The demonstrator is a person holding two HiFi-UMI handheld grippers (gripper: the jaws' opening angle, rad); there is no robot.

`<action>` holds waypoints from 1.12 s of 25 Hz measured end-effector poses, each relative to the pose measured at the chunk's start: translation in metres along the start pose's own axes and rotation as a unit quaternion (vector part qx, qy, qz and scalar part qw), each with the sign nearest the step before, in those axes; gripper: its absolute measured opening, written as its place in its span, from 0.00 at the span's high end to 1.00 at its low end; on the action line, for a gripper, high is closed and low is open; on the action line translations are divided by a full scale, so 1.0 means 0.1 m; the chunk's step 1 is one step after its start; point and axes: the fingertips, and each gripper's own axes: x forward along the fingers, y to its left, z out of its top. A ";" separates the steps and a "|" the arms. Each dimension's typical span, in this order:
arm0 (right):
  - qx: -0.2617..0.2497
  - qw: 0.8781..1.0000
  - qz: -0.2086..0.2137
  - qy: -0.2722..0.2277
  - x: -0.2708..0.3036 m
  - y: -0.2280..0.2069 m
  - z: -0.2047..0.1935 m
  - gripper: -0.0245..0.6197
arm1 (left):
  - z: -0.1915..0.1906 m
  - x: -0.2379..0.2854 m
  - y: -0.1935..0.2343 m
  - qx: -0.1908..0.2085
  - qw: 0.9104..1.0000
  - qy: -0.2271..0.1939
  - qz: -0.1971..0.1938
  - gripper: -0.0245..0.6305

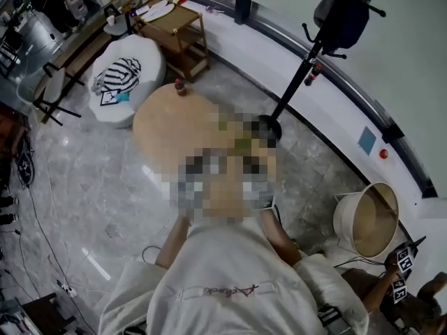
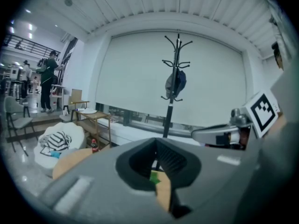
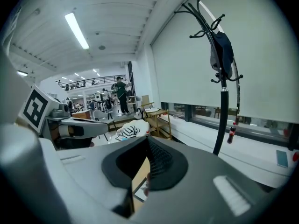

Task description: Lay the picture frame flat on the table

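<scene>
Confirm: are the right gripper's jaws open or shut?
Shut. The right gripper shows its pads meeting in its own view, nothing held between them; only a sliver of wooden table shows below.

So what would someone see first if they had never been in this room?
Probably the tall black coat stand by the window wall, with a dark bag hanging from it. Next comes the round wooden table in the middle of the floor, with a small bottle at its edge. Beside it is a white pouf with a striped cloth on top.
</scene>
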 end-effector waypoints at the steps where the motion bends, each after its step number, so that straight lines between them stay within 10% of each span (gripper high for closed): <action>1: -0.003 1.000 -0.002 -0.005 -0.01 -0.02 0.05 0.96 | 0.05 -0.01 0.01 0.004 1.000 -0.005 0.002 0.96; 28: -0.007 0.998 -0.039 -0.043 -0.21 -0.28 0.49 0.96 | 0.61 -0.07 0.09 0.042 0.998 -0.045 0.002 0.96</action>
